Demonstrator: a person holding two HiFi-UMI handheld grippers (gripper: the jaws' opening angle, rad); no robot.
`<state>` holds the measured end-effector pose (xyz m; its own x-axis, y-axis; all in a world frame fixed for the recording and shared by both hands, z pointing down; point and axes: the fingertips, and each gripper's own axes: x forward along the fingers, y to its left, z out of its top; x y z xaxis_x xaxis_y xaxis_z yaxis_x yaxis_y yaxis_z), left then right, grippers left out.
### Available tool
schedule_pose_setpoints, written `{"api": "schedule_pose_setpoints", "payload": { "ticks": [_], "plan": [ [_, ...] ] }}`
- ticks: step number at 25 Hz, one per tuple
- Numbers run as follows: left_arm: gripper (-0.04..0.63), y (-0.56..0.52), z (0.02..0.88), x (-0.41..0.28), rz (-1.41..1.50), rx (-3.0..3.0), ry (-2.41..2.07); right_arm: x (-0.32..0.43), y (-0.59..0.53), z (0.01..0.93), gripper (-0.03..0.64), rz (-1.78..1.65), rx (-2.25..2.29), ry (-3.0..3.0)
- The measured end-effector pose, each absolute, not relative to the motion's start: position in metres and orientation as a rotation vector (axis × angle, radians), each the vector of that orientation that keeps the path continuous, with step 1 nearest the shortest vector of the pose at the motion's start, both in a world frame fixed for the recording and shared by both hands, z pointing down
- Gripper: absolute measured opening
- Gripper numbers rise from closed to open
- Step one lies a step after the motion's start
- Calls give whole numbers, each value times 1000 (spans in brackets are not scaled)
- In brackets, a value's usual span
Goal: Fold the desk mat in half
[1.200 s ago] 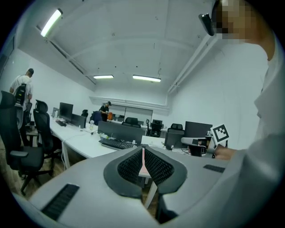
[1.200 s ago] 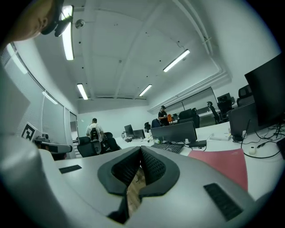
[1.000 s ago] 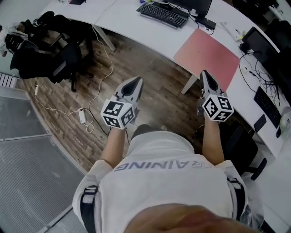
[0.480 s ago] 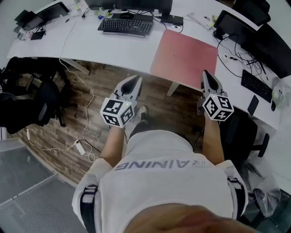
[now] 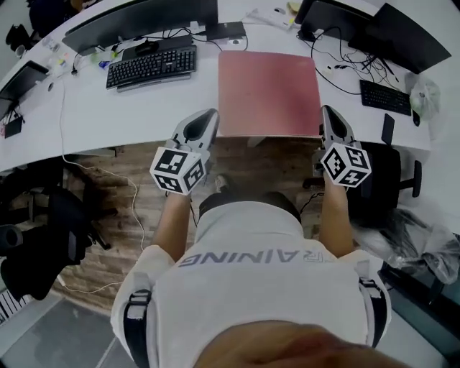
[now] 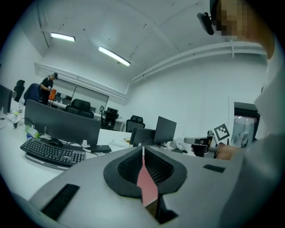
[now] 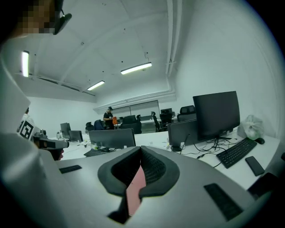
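A pink desk mat (image 5: 268, 92) lies flat and unfolded on the white desk (image 5: 108, 122), straight ahead of me. My left gripper (image 5: 210, 113) hovers at the mat's near left corner, its jaws shut with nothing between them. My right gripper (image 5: 325, 110) hovers at the near right corner, also shut and empty. In the left gripper view the fingertips (image 6: 143, 149) meet and a strip of the pink mat (image 6: 146, 182) shows below them. The right gripper view shows the same: closed tips (image 7: 140, 149) with pink mat (image 7: 135, 189) beneath.
A black keyboard (image 5: 151, 67) and a wide monitor (image 5: 136, 18) stand left of the mat. To the right are another keyboard (image 5: 386, 95), a phone (image 5: 389, 129), cables and a monitor (image 5: 410, 36). An office chair (image 5: 392, 180) stands at my right, another (image 5: 43, 237) at the left.
The view has swung round: the mat, off to the upper right before, now sits centred in front. Both grippers have come up to its near edge, still shut.
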<state>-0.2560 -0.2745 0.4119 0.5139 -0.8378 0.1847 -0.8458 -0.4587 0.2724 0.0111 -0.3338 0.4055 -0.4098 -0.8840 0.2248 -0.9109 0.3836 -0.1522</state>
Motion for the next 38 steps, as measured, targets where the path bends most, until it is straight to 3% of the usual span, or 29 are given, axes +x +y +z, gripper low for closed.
{"api": "schedule_pose_setpoints", "payload": {
  "ticks": [16,19,22,29,38],
  "plan": [
    [38,-338,458,-202,218,2512,-1183,124,-342,510,28,631,1910,-2049],
    [38,-345,463,-185,259,2499,-1173,137,-347,561,133,760,1832,-1971],
    [38,-354,469,-172,304,2479,-1180,145,-352,612,176,847,1753,-1897],
    [38,-370,477,-141,391,2461,-1182,156,-362,707,209,982,1637,-1769],
    [38,-378,490,-127,422,2424,-1158,165,-371,738,222,1026,1654,-1653]
  ]
}}
